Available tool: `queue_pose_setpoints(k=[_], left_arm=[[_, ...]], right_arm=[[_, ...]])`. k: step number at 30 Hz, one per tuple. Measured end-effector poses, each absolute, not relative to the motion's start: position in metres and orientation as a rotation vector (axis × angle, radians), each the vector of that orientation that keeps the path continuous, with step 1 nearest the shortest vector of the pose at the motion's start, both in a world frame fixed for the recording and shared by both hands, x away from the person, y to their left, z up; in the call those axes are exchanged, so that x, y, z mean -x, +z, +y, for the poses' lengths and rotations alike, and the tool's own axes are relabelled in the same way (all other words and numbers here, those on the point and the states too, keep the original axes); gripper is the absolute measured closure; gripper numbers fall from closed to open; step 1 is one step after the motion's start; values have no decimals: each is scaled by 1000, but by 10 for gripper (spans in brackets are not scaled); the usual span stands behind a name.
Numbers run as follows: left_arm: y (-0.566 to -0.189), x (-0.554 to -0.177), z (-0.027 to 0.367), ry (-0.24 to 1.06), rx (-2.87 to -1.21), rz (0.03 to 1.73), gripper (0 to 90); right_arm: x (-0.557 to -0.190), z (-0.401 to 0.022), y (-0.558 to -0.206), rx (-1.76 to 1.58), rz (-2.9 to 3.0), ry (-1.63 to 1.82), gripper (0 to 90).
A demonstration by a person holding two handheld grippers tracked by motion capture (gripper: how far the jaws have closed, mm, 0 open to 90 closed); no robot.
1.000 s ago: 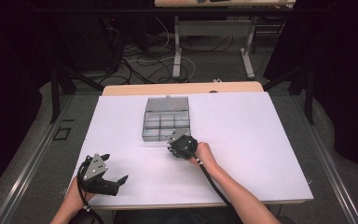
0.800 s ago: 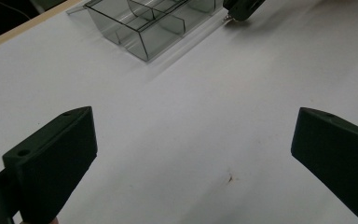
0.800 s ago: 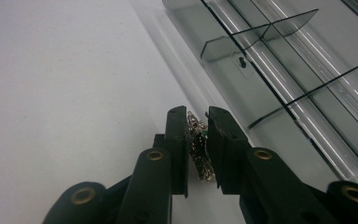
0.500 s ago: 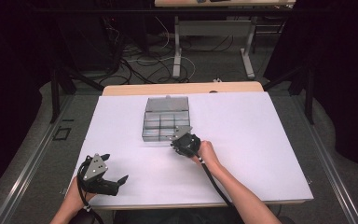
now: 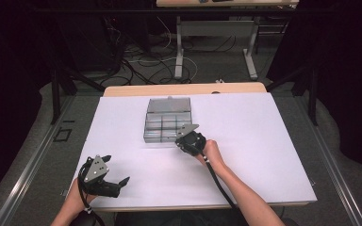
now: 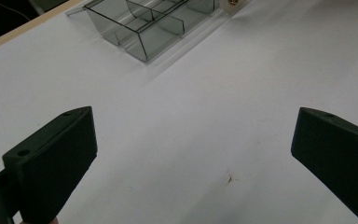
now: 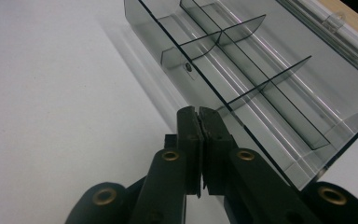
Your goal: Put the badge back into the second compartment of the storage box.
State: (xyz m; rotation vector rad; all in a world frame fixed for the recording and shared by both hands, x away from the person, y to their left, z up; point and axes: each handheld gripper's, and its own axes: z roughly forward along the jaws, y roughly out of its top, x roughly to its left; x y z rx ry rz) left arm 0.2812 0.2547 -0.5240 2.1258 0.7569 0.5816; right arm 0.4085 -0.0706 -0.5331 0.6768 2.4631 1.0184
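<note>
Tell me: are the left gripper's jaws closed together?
No. In the left gripper view the left gripper has its jaws far apart, with bare white table between them.

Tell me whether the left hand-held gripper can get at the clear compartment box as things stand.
Probably yes. The left hand-held gripper has its jaws wide open, with bare white table between it and the compartment box. The right hand-held gripper, shut, crowds the box's near right corner.

Right gripper (image 5: 187,137) mid-table, jaws just closed flat together, nothing between them. Left gripper (image 5: 115,168) low at the table's near-left corner, jaws wide apart, nothing between.
</note>
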Motion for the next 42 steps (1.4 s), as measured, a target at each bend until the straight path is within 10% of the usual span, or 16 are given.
queue_pose_setpoints(k=[42], left_arm=[[-523, -281, 255, 592, -2116, 751, 5]], right_arm=[[-396, -110, -499, -700, 2397, 1147, 883]])
